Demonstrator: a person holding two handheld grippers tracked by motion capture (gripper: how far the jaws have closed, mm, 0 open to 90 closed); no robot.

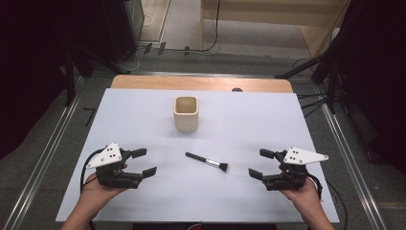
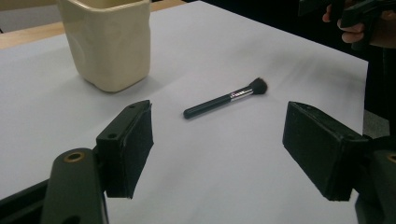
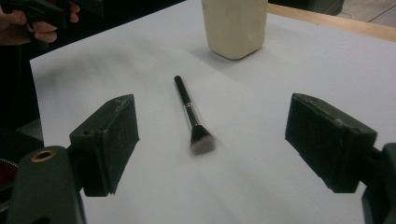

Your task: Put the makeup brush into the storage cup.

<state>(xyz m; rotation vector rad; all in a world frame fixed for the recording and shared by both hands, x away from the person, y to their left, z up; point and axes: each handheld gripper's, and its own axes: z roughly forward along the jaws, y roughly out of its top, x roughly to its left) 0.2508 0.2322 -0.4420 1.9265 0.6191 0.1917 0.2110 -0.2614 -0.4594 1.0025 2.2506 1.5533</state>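
A black-handled makeup brush (image 1: 207, 162) lies flat on the white table cover (image 1: 143, 115), bristles toward the right; it also lies ahead of the jaws as the brush (image 2: 226, 98) and the brush (image 3: 190, 115). A cream square cup (image 1: 186, 113) stands upright behind it, seen as the cup (image 2: 109, 39) and the cup (image 3: 235, 25). My left gripper (image 1: 144, 162) rests at the front left, open and holding nothing. At the front right my right gripper (image 1: 261, 163) is open too, its jaws pointing at the bristle end, a short gap away.
The wooden table edge (image 1: 201, 83) runs along the back beyond the white cover. Metal rails (image 1: 48, 143) flank the table on the floor. Dark stands and cables sit at the back corners.
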